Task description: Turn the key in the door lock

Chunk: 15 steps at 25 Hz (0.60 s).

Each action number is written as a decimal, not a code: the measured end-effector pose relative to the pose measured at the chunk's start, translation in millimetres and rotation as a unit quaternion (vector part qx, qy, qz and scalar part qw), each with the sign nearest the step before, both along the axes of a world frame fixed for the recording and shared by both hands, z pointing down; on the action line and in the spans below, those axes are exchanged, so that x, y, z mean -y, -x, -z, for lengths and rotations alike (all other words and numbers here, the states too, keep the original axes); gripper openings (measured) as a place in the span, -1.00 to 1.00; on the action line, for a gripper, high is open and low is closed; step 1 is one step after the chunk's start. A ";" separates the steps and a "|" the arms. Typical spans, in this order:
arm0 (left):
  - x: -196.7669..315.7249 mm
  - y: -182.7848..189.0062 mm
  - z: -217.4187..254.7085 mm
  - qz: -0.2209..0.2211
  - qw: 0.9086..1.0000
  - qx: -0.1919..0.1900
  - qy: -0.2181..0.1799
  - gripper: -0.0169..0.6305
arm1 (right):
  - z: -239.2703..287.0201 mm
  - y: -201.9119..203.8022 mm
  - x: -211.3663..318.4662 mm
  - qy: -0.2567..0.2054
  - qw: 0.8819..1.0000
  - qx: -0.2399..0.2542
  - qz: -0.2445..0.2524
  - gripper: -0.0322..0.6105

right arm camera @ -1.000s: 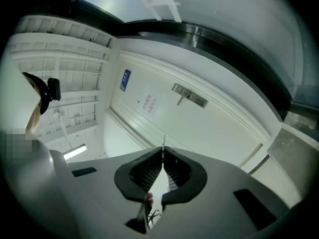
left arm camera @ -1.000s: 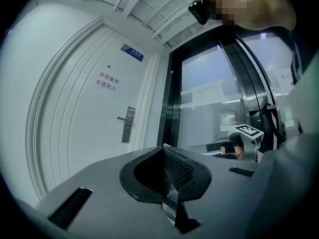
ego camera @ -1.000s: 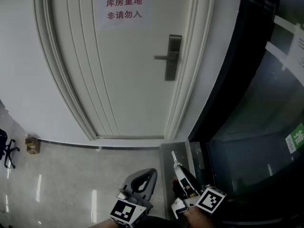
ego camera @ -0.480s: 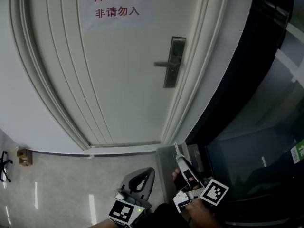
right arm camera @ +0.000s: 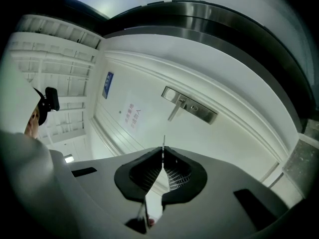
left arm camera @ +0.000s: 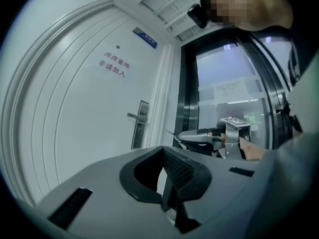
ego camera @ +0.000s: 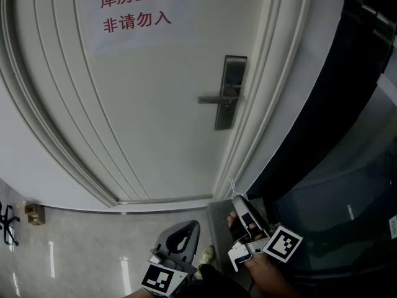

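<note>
A white door point(ego camera: 155, 104) carries a steel lock plate point(ego camera: 231, 92) with a lever handle point(ego camera: 214, 98) pointing left. In the head view my right gripper point(ego camera: 236, 197) is low, well short of the lock, shut on a thin metal key point(ego camera: 231, 184) that points up at the door. The right gripper view has the key blade point(right arm camera: 163, 141) sticking out between the shut pads, with the lock plate point(right arm camera: 192, 106) above and ahead. My left gripper point(ego camera: 193, 223) hangs lower left, its tips together on nothing. From the left gripper view point(left arm camera: 162, 151), the lock point(left arm camera: 139, 126) and the right gripper point(left arm camera: 199, 136) are visible.
A paper sign with red characters point(ego camera: 136, 8) is on the door's upper part. A dark glass partition point(ego camera: 335, 135) runs along the right of the door frame. A small brown box point(ego camera: 34, 213) sits on the shiny floor at the left by the wall.
The view has drawn closer to the door, so the lock looks larger. My right gripper with the key has risen a little toward the door. The left gripper has kept its place.
</note>
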<state>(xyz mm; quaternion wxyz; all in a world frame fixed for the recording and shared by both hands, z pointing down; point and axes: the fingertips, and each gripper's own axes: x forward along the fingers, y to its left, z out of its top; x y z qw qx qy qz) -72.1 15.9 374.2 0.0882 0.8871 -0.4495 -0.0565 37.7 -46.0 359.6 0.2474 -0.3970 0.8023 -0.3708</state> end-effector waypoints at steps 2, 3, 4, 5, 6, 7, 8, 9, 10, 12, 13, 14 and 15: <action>20.8 -5.4 2.6 0.007 1.000 0.003 0.001 -0.93 | 4.2 -6.7 25.7 -0.003 1.000 -0.002 0.005 -0.83; 30.7 -8.6 4.0 0.010 1.000 0.005 0.001 -0.93 | 6.0 -10.7 38.6 -0.003 1.000 0.000 0.008 -0.83; 40.1 -12.2 5.4 0.014 1.000 0.007 0.001 -0.93 | 7.4 -14.9 51.3 -0.001 1.000 0.004 0.010 -0.83; 49.1 -16.0 6.5 0.017 1.000 0.009 0.002 -0.93 | 8.2 -19.0 63.7 0.002 1.000 0.010 0.014 -0.83; 57.9 -20.1 7.3 0.020 1.000 0.012 0.002 -0.93 | 8.7 -22.9 76.0 0.005 1.000 0.019 0.018 -0.84; 66.5 -24.2 8.0 0.024 1.000 0.015 0.001 -0.93 | 8.5 -26.6 88.1 0.010 0.999 0.029 0.023 -0.83; 74.5 -28.5 8.9 0.029 0.999 0.017 0.000 -0.93 | 7.8 -30.2 100.1 0.014 0.999 0.039 0.027 -0.83; 82.1 -32.8 10.0 0.034 0.999 0.019 -0.001 -0.93 | 6.7 -33.8 112.1 0.020 0.998 0.048 0.031 -0.83; 89.4 -36.9 11.2 0.037 0.999 0.021 -0.002 -0.93 | 5.6 -36.9 124.0 0.025 0.997 0.057 0.034 -0.83; 102.3 -43.9 11.8 0.042 0.999 0.026 -0.003 -0.93 | 3.5 -40.1 146.0 0.034 0.996 0.075 0.038 -0.83; 107.7 -46.2 10.9 0.044 0.999 0.028 -0.001 -0.93 | 2.1 -39.8 154.7 0.039 0.995 0.085 0.040 -0.84; 112.4 -47.7 9.7 0.046 0.998 0.031 0.001 -0.93 | 0.5 -38.9 161.3 0.043 0.994 0.093 0.041 -0.83; 116.8 -48.7 9.0 0.048 0.998 0.032 0.002 -0.93 | -1.1 -38.0 166.0 0.047 0.993 0.098 0.043 -0.83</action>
